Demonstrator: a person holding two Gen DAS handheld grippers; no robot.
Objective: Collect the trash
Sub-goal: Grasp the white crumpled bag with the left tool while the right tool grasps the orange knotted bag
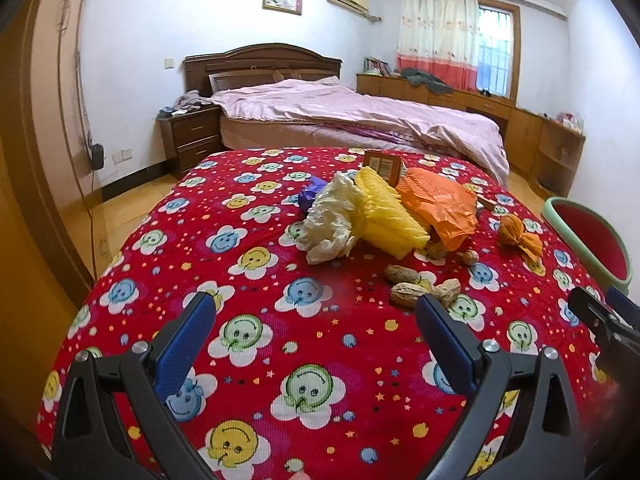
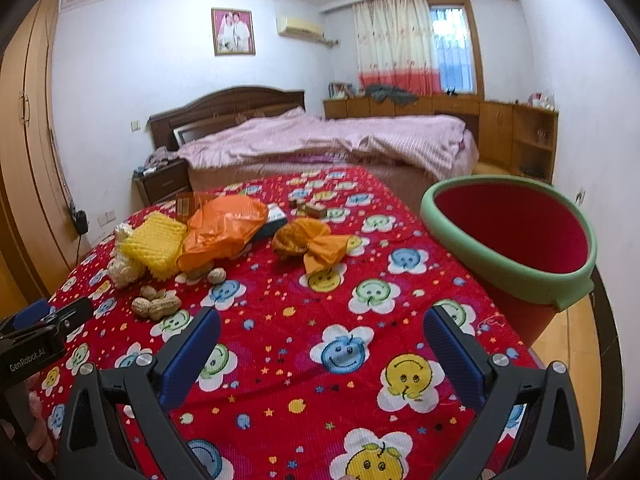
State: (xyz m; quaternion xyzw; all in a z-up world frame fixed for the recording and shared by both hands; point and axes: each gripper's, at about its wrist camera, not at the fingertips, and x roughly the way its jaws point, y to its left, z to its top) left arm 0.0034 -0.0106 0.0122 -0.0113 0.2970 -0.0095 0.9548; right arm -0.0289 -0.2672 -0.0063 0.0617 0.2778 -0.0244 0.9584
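Left wrist view looks across a table draped in a red smiley-flower cloth (image 1: pixel 280 320), with the left gripper (image 1: pixel 316 322) hovering over it, fingers spread wide and holding nothing. Ahead of it lies the trash in a loose heap: a crumpled white plastic bag (image 1: pixel 330 220), a yellow foam fruit net (image 1: pixel 386 212) leaning against it, an orange plastic bag (image 1: pixel 444 208) touching the net's right side, and a purple wrapper (image 1: pixel 310 196) half hidden behind the white bag. A small brown carton (image 1: pixel 382 166) stands behind the heap. Closer to the gripper lie peanut shells (image 1: pixel 420 284), and a walnut (image 1: pixel 471 257) sits just beyond them. Off to the right, apart from the heap, is a twisted orange wrapper (image 1: pixel 518 236).

Right wrist view shows the right gripper (image 2: pixel 320 340) likewise released and empty above the cloth. A red bin with a green rim (image 2: pixel 560 276) stands at the table's right edge, tilted toward the camera, its inside bare. The left gripper's tip shows at the lower left of this view. Behind the table is a bed with a pink quilt (image 2: pixel 340 140).
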